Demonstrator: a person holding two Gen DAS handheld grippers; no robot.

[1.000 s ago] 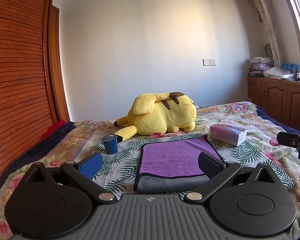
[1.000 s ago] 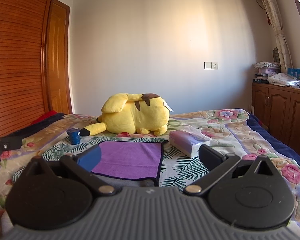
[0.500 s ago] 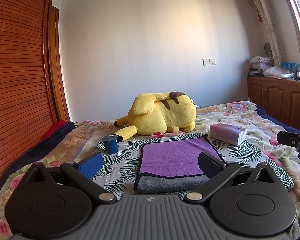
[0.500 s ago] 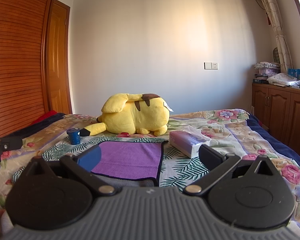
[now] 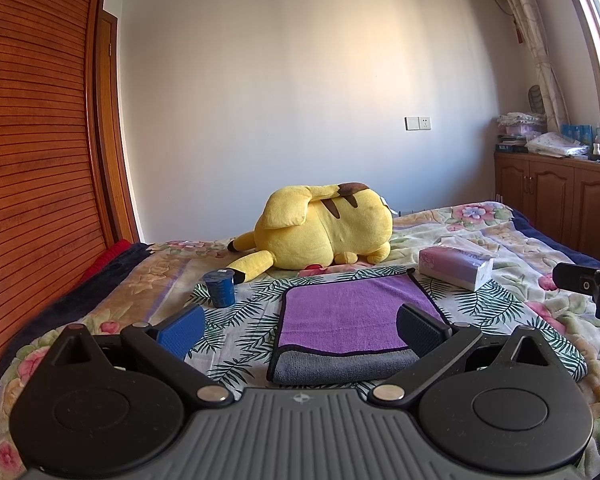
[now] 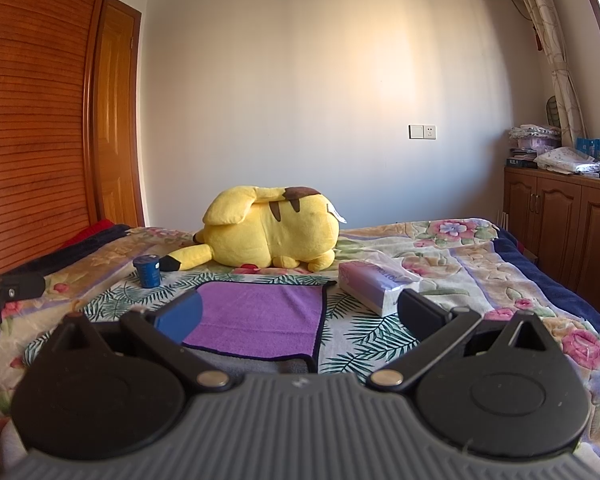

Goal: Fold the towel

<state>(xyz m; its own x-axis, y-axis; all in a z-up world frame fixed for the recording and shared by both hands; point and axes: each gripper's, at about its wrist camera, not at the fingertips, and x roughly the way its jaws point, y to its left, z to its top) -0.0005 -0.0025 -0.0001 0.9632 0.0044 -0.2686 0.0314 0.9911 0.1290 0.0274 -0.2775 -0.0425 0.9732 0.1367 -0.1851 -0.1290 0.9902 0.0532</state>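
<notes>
Floral bed (image 5: 512, 240) holds the purple towel (image 5: 352, 312), seemingly folded once w/ grey underside showing; left gripper (image 5: 300, 330) and right gripper (image 6: 298, 316) hover, jaws wide apart & empty, so pinch both near corners evenly.

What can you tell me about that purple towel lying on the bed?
The purple towel is soft terry-like cloth with dark edging and a grey underside showing along its near edge. It looks already folded over, lying flat on the leaf-print bedspread, in front of the yellow plush toy. Neither gripper touches it.
</notes>
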